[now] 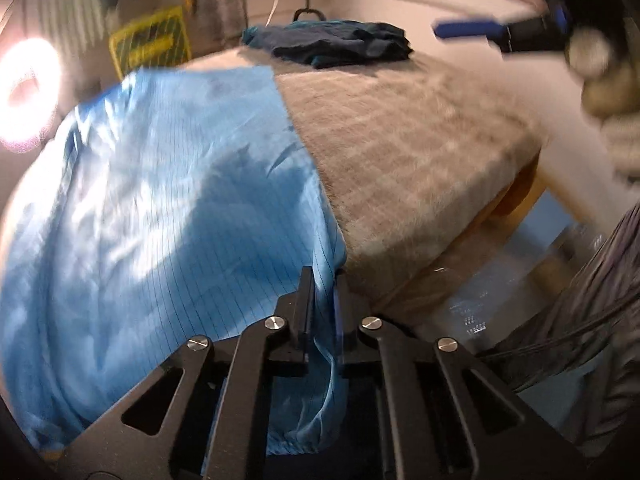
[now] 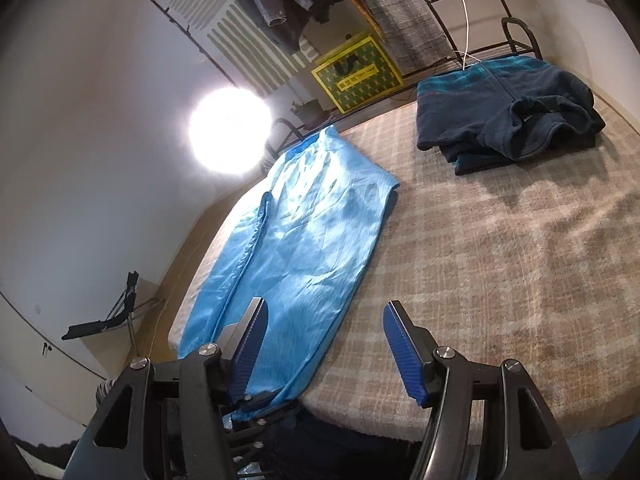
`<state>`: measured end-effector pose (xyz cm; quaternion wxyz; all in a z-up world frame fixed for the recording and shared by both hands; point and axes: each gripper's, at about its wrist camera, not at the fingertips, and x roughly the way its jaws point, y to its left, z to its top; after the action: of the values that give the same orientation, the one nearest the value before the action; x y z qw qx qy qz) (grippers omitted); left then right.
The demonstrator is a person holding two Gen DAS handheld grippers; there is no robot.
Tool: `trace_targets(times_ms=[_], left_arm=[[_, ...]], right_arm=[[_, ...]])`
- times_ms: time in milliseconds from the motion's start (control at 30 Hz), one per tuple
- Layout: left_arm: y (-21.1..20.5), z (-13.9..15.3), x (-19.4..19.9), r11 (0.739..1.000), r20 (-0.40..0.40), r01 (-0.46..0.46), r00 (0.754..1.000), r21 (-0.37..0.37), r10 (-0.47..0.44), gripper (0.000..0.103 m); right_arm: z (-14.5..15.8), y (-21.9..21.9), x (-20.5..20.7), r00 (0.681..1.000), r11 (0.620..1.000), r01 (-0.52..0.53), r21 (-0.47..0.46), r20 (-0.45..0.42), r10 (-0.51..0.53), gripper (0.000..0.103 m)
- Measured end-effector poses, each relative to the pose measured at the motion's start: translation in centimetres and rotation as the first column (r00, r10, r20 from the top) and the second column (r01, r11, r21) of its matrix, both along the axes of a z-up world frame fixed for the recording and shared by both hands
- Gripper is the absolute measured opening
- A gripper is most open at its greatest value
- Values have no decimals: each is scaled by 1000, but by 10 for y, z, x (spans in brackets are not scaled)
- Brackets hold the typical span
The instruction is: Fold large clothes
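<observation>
From the left wrist, the left gripper [image 1: 322,300] has its jaws pinched on the blue garment [image 1: 160,200] hem at 6 o'clock, likely to lift it.

From the right wrist, the right gripper [image 2: 324,344] hangs wide open, empty, garment spread on the bed [image 2: 500,260] toward 10 o'clock.

yellow bag [image 2: 357,69] print (too small to read).
</observation>
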<state>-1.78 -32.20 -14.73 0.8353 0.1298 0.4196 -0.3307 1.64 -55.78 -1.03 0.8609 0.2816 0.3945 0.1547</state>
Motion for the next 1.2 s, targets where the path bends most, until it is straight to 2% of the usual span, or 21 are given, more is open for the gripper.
trace_targets(times_ms=[167, 300, 400, 533, 667, 733, 800, 833, 867, 967, 1067, 1133, 1200], left_arm=[[32, 22, 16, 979, -134, -99, 988, -179, 76, 2], [54, 44, 18, 949, -166, -151, 980, -278, 107, 2], [69, 58, 17, 930, -166, -178, 977, -320, 130, 2], [73, 63, 16, 926, -174, -184, 976, -328, 133, 2], [71, 58, 15, 920, -203, -192, 971, -341, 128, 2], [70, 56, 13, 915, -223, -194, 968, -352, 120, 2], [71, 55, 13, 911, -233, -200, 965, -362, 119, 2], [73, 55, 15, 908, -237, -204, 964, -367, 121, 2], [76, 56, 15, 903, -242, -211, 962, -375, 124, 1], [91, 63, 17, 879, -263, -238, 955, -413, 135, 1], [105, 69, 14, 860, -266, -246, 955, -447, 135, 0], [108, 69, 11, 866, -253, -232, 959, -444, 127, 0], [106, 61, 12, 879, -258, -222, 959, -423, 118, 0]], right_arm=[[-12, 9, 38, 999, 999, -34, -22, -43, 33, 66], [-34, 8, 85, 995, 1000, -23, -2, -101, 22, 70], [-59, 2, 124, 986, 997, 32, 74, -165, -20, 71], [-87, -4, 172, 972, 972, 120, 200, -223, -74, 71], [-107, 7, 210, 957, 966, 165, 199, -267, -109, 70], [-115, 13, 223, 952, 963, 172, 207, -286, -108, 62], [-120, 20, 234, 947, 962, 179, 207, -300, -112, 32], [-121, 24, 239, 944, 965, 173, 198, -313, -105, 10], [-117, 30, 243, 941, 973, 168, 160, -319, -110, 3], [-85, 48, 249, 959, 991, 130, 12, -255, -123, 0], [-40, 65, 246, 983, 992, 112, -49, -141, -118, 0], [-13, 78, 240, 994, 994, 87, -73, -55, -91, 0], [-4, 93, 238, 996, 973, 78, -215, -31, -87, 0]])
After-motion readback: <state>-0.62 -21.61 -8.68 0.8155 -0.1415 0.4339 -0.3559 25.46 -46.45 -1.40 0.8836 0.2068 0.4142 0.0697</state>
